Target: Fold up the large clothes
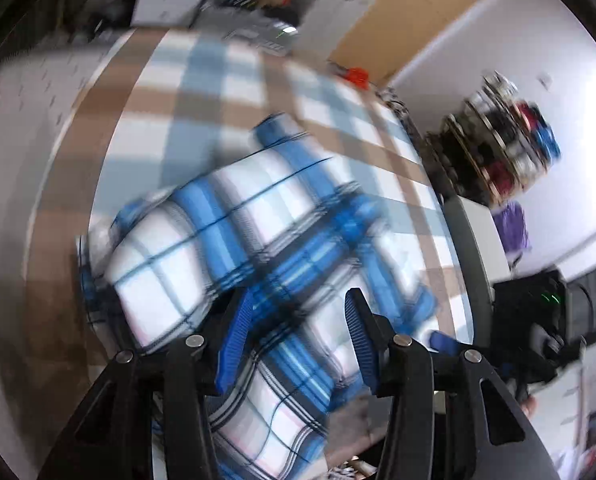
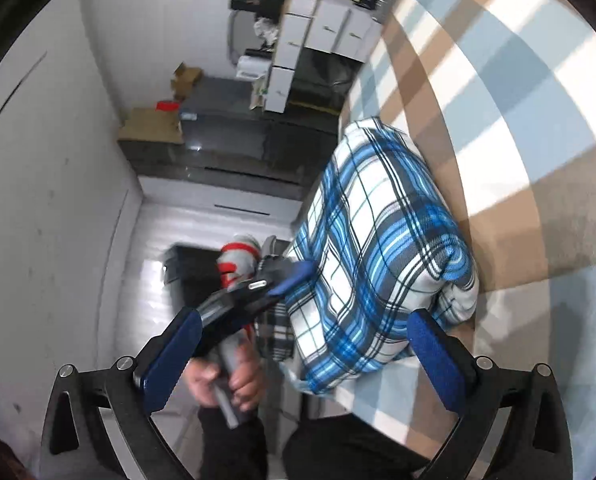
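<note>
Folded blue, white and black plaid garment [image 2: 378, 264]: soft woven cloth, matt, twill weave showing at the rolled edge. Checked tan, pale blue and white cover [image 2: 498, 92] under it: matt cloth, faintly napped. Right tool [image 2: 304, 354]: matt black plastic arms, blue ribbed pads [image 2: 434, 356], dull silver metal pins. Left tool [image 1: 298, 344]: same black plastic, blue ridged pads [image 1: 233, 344].

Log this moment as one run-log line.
garment: plaid shirt folded on checked bed cover | left gripper: open above shirt | right gripper: open, empty
</note>
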The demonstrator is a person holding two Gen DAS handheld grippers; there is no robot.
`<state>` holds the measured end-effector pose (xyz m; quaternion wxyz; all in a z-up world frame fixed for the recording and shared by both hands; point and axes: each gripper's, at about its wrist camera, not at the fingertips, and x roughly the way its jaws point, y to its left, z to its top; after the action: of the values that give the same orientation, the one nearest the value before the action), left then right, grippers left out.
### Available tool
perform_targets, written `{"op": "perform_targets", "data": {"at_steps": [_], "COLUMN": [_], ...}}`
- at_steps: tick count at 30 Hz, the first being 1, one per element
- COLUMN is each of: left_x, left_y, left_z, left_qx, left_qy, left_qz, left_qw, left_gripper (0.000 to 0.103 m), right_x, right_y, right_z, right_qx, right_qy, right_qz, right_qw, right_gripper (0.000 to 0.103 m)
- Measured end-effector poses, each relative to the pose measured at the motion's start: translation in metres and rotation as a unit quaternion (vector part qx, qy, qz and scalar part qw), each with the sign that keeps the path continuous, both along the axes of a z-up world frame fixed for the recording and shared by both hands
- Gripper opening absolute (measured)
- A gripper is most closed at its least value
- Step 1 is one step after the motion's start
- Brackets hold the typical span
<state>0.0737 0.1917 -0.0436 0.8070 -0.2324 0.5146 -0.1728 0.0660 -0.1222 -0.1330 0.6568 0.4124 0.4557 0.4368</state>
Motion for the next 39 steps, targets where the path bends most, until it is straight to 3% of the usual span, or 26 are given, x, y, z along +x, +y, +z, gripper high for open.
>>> {"op": "perform_targets", "data": {"at_steps": [2,4,8,12,13,16,20,23,29,32,35,39], "left_x": [-0.007,-0.018,-0.035,-0.043,-0.046,-0.042,-0.041,-0.038,-0.031,-0.023,-0.009,0.009], "left_y": [0.017,0.03,0.038,0.035,0.035,0.032,0.036,0.04,0.053,0.043,0.035,0.043], "left_z": [-0.014,-0.022,-0.028,-0.026,-0.025,-0.025,-0.033,-0.034,-0.016,0.011,0.011,-0.006], "left_qx": [-0.035,-0.062,-0.066,-0.059,-0.051,-0.046,-0.073,-0.09,-0.093,-0.044,-0.005,-0.024], "left_qy": [0.005,-0.003,-0.005,-0.021,-0.024,-0.021,-0.006,0.004,0.024,-0.004,-0.001,0.013], "left_qz": [0.016,0.028,0.03,0.033,0.031,0.027,0.031,0.037,0.049,0.031,0.017,0.029], "left_qw": [0.9993,0.9977,0.9973,0.9975,0.998,0.9984,0.9969,0.9953,0.9942,0.9986,0.9998,0.9992], "left_gripper": [0.04,0.031,0.027,0.027,0.027,0.027,0.02,0.016,0.016,0.016,0.016,0.016], "right_x": [-0.004,-0.004,-0.002,0.025,0.037,0.054,0.057,0.041,0.026,0.02,0.011,0.0], "right_y": [0.002,0.003,0.01,0.043,0.061,0.083,0.082,0.085,0.092,0.094,0.099,0.104], "right_z": [0.01,0.022,0.048,0.067,0.064,0.03,-0.019,-0.019,-0.012,-0.012,-0.016,-0.019], "right_qx": [-0.009,-0.006,-0.043,-0.138,-0.185,-0.257,-0.296,-0.311,-0.309,-0.325,-0.334,-0.327], "right_qy": [-0.021,-0.039,-0.089,-0.115,-0.112,-0.067,-0.017,-0.061,-0.05,-0.055,-0.067,-0.078], "right_qz": [0.006,0.007,-0.002,0.016,0.04,0.086,0.125,0.125,0.16,0.16,0.153,0.147], "right_qw": [1.0,0.999,0.995,0.984,0.975,0.96,0.947,0.94,0.936,0.931,0.928,0.93], "right_gripper": [0.103,0.103,0.103,0.103,0.103,0.103,0.103,0.103,0.103,0.103,0.103,0.103]}}
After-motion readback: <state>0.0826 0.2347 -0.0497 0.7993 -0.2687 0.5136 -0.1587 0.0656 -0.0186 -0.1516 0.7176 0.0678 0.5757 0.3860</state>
